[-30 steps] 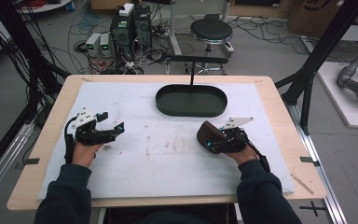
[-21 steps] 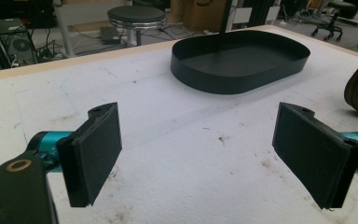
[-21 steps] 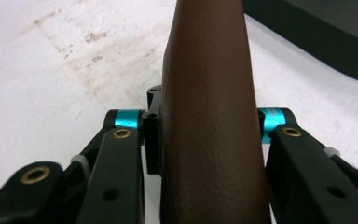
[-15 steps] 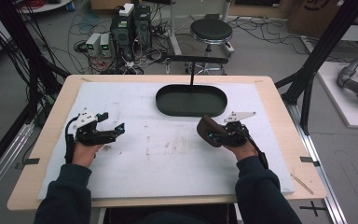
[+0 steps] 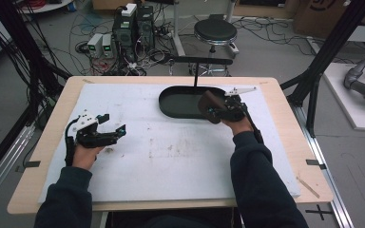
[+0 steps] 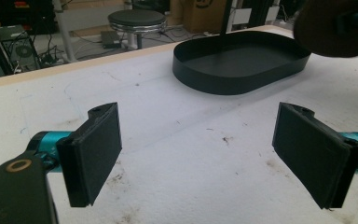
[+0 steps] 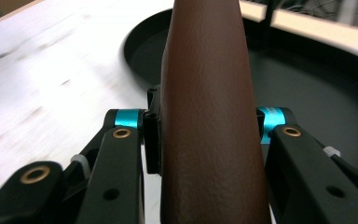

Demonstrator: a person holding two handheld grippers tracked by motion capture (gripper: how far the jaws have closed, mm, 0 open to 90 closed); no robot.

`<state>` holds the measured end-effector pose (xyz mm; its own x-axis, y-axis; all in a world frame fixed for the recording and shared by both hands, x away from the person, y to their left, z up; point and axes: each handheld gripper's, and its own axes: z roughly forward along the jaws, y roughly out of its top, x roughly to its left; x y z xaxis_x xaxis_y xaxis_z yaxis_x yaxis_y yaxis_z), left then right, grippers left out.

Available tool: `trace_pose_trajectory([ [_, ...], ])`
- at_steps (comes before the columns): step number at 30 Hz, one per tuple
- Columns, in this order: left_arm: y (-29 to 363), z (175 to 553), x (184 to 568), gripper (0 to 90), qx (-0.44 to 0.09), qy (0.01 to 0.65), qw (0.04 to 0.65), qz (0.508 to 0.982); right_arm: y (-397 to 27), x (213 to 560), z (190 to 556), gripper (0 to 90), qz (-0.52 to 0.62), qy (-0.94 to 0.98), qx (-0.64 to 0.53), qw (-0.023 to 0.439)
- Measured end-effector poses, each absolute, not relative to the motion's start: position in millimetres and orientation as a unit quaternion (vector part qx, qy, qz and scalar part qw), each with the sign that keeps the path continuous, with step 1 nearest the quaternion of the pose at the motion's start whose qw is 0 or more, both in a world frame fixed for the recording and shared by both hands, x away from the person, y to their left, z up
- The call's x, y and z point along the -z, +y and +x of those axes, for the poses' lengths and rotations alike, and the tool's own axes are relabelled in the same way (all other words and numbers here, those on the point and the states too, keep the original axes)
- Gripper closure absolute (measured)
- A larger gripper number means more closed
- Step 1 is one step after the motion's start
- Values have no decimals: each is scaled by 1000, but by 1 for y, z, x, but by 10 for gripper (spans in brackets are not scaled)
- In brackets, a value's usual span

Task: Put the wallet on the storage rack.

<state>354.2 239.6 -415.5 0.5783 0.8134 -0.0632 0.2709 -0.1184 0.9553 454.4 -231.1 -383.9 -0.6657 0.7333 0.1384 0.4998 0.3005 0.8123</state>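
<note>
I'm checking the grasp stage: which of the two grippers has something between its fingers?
The right gripper: its fingers clamp a brown leathery object over the black tray. The left gripper is open and empty.

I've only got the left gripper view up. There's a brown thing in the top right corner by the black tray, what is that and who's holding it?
Observer: A brown leathery object, clamped in the right gripper; its jaws press both sides in the right gripper view.
Operator: Is it over the tray yet?
Observer: From the high view it hangs at the oval black tray's right end, above the rim.
Operator: Anything in the tray already?
Observer: No, the high view shows its floor bare.
Operator: And my gripper?
Observer: The left gripper is open over the white mat, well left of the tray.
</note>
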Motion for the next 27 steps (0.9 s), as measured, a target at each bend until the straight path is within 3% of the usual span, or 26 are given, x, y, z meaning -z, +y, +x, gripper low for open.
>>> trace_pose_trajectory([
  [6, 239, 354, 416, 155, -250, 385, 540, 705, -213, 393, 504, 630, 421, 784, -439, 128],
  [17, 241, 354, 416, 155, -248, 387, 542, 704, -193, 423, 536, 619, 463, 760, -446, 94],
  [18, 241, 354, 417, 155, -248, 387, 542, 704, -192, 425, 537, 607, 465, 761, -444, 94],
  [21, 241, 354, 416, 155, -248, 388, 541, 704, -192, 426, 537, 448, 471, 758, -436, 115],
  [27, 239, 354, 416, 155, -249, 386, 540, 706, -212, 408, 530, 375, 473, 768, -395, 175],
])
